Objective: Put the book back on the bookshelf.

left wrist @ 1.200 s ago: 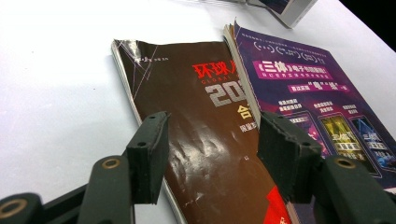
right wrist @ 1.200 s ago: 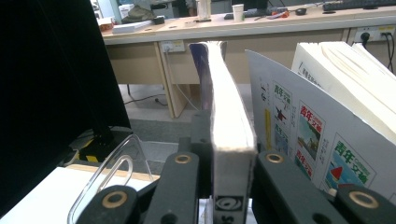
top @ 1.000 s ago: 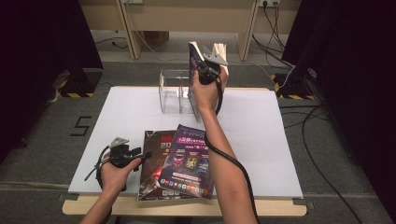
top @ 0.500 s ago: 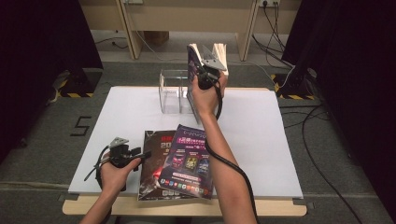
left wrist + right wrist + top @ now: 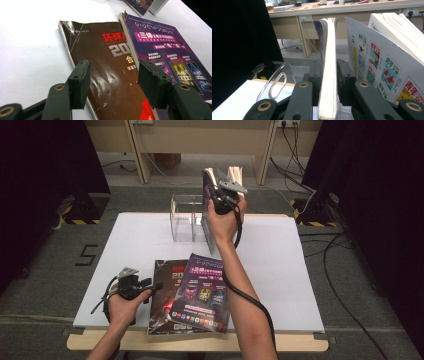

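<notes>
The brown magazine (image 5: 107, 72) lies partly hidden under the purple magazine (image 5: 170, 62).

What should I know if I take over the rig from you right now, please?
Right gripper: at the clear rack; its jaws have just been opening, with the upright magazine between them.
Left gripper: open, low over the brown magazine.
Done: the white magazine already stands upright beside it.
Left: probably back the right gripper off, then rack the brown magazine and the purple magazine lying on the table.
</notes>
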Motion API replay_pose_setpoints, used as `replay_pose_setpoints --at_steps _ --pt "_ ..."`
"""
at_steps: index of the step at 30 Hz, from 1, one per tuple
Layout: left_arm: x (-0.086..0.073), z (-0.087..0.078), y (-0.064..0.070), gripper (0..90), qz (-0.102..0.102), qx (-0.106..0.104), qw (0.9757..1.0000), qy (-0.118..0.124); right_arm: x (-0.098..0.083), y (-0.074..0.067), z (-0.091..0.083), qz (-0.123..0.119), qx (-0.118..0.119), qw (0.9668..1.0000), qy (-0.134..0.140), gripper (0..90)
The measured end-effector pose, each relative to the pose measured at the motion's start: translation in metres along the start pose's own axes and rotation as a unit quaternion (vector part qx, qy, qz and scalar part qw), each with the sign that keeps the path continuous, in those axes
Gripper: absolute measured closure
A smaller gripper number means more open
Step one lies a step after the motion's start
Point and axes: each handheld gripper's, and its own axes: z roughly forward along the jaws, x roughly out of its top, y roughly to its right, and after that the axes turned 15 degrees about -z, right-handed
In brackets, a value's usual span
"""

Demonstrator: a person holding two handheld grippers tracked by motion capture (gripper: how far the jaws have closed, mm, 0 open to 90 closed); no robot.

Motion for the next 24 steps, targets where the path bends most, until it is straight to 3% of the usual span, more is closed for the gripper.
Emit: replay_pose_setpoints --at_steps 14,24 --pt "0.0 0.0 0.001 42.9 -0.001 0.001 1.0 -0.001 0.006 0.003 0.007 0.005 -0.001 0.9997 -0.023 72.5" --pt "0.0 0.0 0.0 42.8 0.0 -0.001 1.0 0.0 0.01 0.0 0.012 0.01 -0.007 0.9991 -0.041 77.1"
